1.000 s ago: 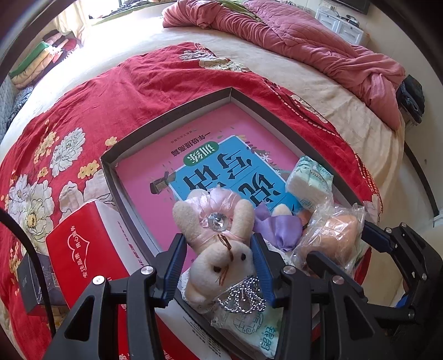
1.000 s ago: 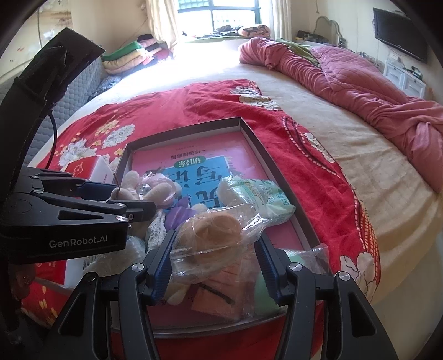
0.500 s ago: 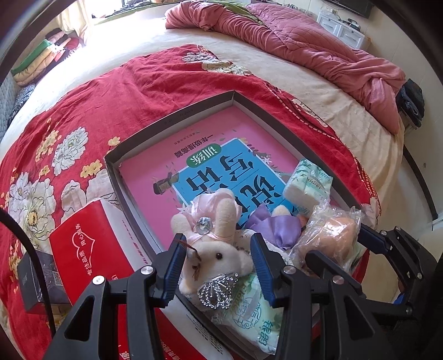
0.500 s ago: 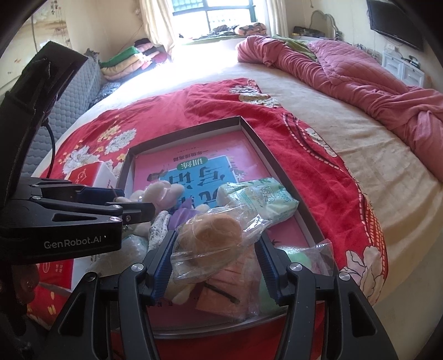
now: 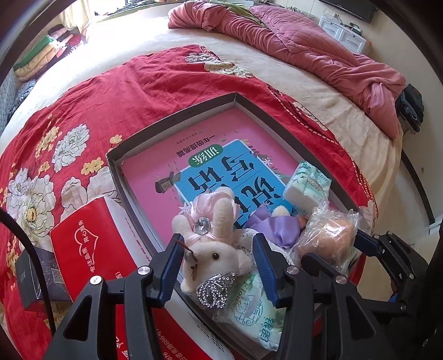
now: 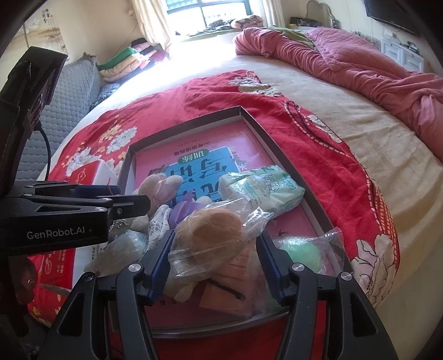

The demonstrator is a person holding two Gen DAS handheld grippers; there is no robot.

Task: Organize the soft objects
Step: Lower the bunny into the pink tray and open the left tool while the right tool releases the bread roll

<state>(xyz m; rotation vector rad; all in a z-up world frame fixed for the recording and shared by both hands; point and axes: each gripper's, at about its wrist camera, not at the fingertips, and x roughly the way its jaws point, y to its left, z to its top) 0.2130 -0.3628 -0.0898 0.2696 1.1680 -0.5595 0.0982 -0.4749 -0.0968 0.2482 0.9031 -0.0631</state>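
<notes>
I am looking down at a plush bunny (image 5: 214,253) — cream and fuzzy, with a pink satin bow and a faceted gem between its ears and a small rhinestone crown at its chin — lying in the near corner of a shallow dark-rimmed box lid (image 5: 171,121). My left gripper (image 5: 218,265) is straddling it; the jaws are opening, and the blue pads are standing just off the fur on either side. My right gripper (image 6: 214,261) is opening too, with a round tan bun-shaped squishy in a crinkled clear bag (image 6: 213,229) sitting between its pads, the left pad touching the plastic, the right one apart from it. Beside these a purple satin bow (image 5: 279,227) is showing, along with two soft tissue packs wrapped in pale green printed film (image 5: 307,184) (image 5: 253,313) and a green ball in a clear bag (image 6: 303,253). All of it is resting on a glossy pink-and-blue workbook (image 5: 210,166) that is lining the lid. A red and white carton (image 5: 88,243) is sitting just beside the lid's left wall. Underneath, a red floral cloth (image 5: 83,105) is spreading over a cream bed sheet (image 6: 387,144), with a rumpled pink quilt (image 5: 304,47) at the far side and folded blankets (image 6: 124,61) stacked near a bright window (image 6: 207,11).
</notes>
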